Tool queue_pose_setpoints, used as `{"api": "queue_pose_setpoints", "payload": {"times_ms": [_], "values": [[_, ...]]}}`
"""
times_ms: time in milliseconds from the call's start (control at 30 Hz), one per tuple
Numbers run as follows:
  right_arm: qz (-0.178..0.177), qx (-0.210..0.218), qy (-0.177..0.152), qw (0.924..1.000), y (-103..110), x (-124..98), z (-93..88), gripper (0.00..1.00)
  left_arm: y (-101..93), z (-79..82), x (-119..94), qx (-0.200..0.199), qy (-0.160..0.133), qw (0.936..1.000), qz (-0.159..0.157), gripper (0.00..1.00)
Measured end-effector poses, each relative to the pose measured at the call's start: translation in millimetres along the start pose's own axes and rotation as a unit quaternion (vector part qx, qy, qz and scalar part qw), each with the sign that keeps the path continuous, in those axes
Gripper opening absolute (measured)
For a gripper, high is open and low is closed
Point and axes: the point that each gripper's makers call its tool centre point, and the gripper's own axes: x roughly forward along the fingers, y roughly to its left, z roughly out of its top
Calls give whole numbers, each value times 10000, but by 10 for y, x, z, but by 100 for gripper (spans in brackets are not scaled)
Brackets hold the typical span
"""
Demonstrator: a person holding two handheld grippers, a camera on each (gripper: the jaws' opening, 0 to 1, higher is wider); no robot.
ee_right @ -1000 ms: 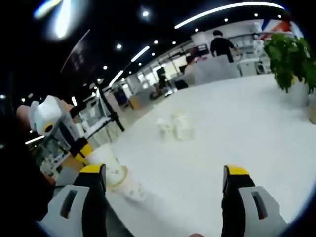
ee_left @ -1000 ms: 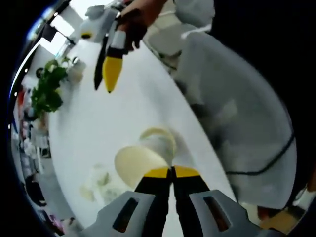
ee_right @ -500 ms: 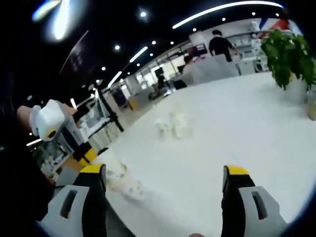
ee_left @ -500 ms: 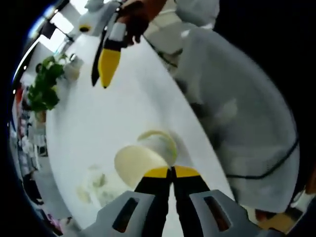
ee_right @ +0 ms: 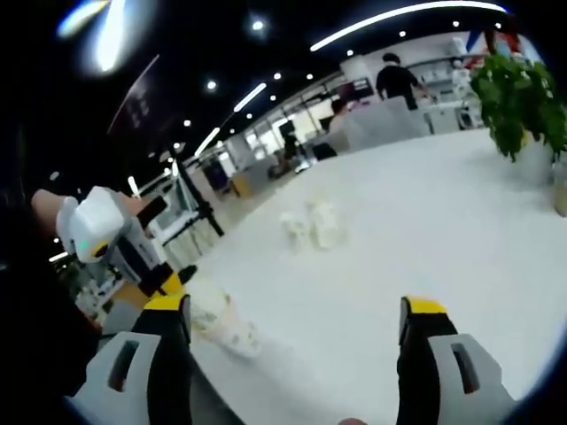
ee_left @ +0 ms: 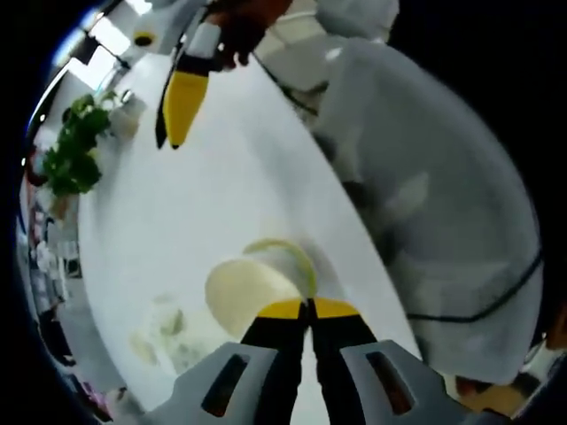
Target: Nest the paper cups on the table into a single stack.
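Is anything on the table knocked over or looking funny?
One paper cup lies tipped on its side near the table edge, right under the cup the left gripper pinches by its rim. The other cups farther back look upright. Nothing looks spilled.

The right claw (ee_right: 297,332) is seen at the bottom of the frame, its jaws spread wide over the white tabletop (ee_right: 425,221). At lower left, the left claw (ee_right: 168,282) is closed on a paper cup (ee_right: 217,323). More cups (ee_right: 314,226) are grouped near centre. A potted plant (ee_right: 518,106) is seen at upper right.
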Motion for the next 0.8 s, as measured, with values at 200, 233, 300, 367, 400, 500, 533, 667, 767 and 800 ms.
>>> {"api": "queue_pose_setpoints", "payload": {"times_ms": [200,233,300,367,400,500,533,667,767,800], "values": [[-20,44,15,10000,-10,-22,-42,96,-12,33,51,-99,-113,9999,-62,2],[-25,64,8,10000,-12,-24,-47,96,-12,33,56,-105,-114,9999,-59,2],[-30,89,15,10000,-14,-22,-59,96,-12,31,72,-146,-120,9998,-73,3],[-34,98,27,9999,-13,-20,-71,96,-7,26,78,-112,-94,9999,-68,4],[-32,106,26,9999,-11,-19,-74,96,-4,32,80,-121,-115,9998,-64,4],[-31,119,21,9999,-7,-19,-83,96,-13,27,103,-185,-121,9997,-102,5],[-33,125,24,9999,-9,-18,-90,96,-15,27,111,-185,-136,9997,-106,5],[-35,133,37,9999,-8,-21,-99,96,-32,29,126,-217,-156,9995,-146,5],[-51,158,34,9999,-19,-23,-105,96,-31,38,136,-334,-220,9991,-151,7],[-56,163,38,9998,-21,-22,-109,96,-31,33,143,-339,-226,9991,-153,9]]}}
